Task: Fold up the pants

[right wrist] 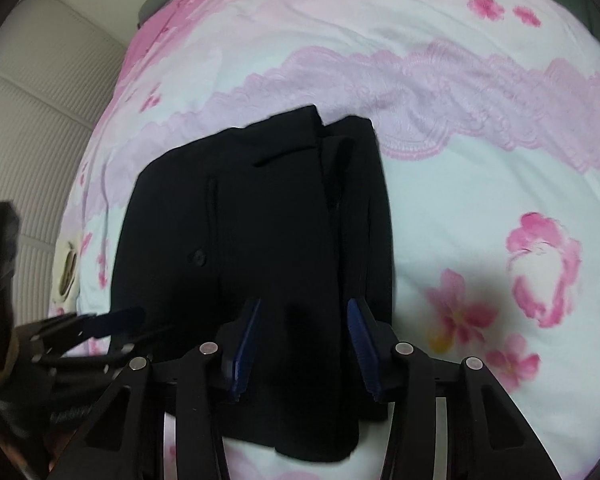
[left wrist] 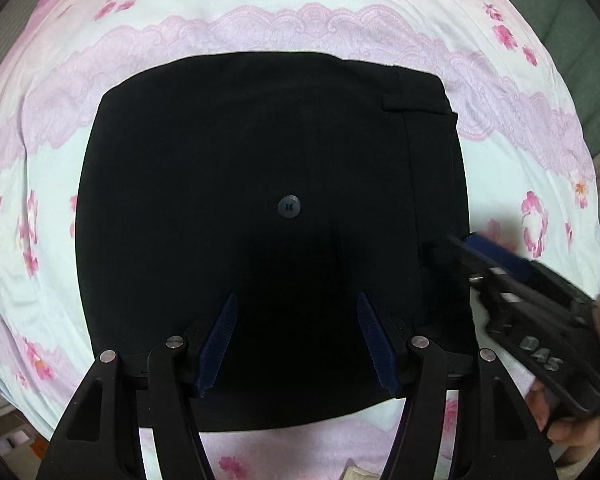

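Note:
Black pants lie folded into a compact square on the floral bed sheet, a dark button facing up. They also show in the right wrist view with the waistband at the far end. My left gripper is open above the near part of the pants, holding nothing. My right gripper is open over the near right part of the pants, holding nothing. The right gripper also shows in the left wrist view at the pants' right edge. The left gripper shows in the right wrist view at the left.
The sheet is white with pink flowers and a lilac lace band. A ribbed white wall or headboard stands beyond the bed's left edge. A green surface lies past the far right of the bed.

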Motion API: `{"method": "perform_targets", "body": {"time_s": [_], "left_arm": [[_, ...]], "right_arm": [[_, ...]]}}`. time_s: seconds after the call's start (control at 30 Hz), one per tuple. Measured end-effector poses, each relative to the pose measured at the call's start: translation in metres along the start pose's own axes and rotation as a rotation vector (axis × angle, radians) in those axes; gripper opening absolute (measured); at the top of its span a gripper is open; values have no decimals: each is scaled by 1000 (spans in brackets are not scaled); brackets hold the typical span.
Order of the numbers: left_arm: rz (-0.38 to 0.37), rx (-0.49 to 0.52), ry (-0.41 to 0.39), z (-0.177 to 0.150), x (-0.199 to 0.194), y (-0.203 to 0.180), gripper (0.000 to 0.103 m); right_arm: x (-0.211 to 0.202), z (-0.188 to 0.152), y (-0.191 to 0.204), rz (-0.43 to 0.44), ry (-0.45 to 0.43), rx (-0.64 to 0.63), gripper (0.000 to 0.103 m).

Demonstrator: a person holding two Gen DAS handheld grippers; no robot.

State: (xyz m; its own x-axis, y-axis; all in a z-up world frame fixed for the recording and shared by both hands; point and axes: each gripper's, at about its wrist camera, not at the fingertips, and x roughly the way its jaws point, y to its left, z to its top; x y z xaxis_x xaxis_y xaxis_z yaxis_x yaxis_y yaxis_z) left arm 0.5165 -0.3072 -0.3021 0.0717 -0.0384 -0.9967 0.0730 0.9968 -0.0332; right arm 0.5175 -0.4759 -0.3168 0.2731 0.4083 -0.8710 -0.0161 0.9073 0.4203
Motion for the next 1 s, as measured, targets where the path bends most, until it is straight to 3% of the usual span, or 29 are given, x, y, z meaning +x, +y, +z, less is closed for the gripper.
{"method": "perform_targets", "body": {"time_s": [0.07, 0.2, 0.5, 0.7, 0.87, 1.0], "left_arm": [[5, -5, 0, 5, 1, 0, 62], [2, -24, 7, 13, 2, 3, 62], [-5, -34, 10, 10, 1, 3, 64], [10, -45, 34, 4, 8, 3, 63], [-1, -60, 34, -4, 8, 9, 64], [2, -67, 36, -8, 6, 7, 64]], "right_arm": [[13, 3, -3, 5, 23, 11, 46], [19, 2, -1, 6, 49, 13, 37], [-5, 3, 11, 29, -13, -16, 29], [-9, 7, 28, 105, -28, -76, 23], [20, 14, 11, 110, 42, 13, 22], [31, 12, -2, 127, 62, 79, 7]]}}
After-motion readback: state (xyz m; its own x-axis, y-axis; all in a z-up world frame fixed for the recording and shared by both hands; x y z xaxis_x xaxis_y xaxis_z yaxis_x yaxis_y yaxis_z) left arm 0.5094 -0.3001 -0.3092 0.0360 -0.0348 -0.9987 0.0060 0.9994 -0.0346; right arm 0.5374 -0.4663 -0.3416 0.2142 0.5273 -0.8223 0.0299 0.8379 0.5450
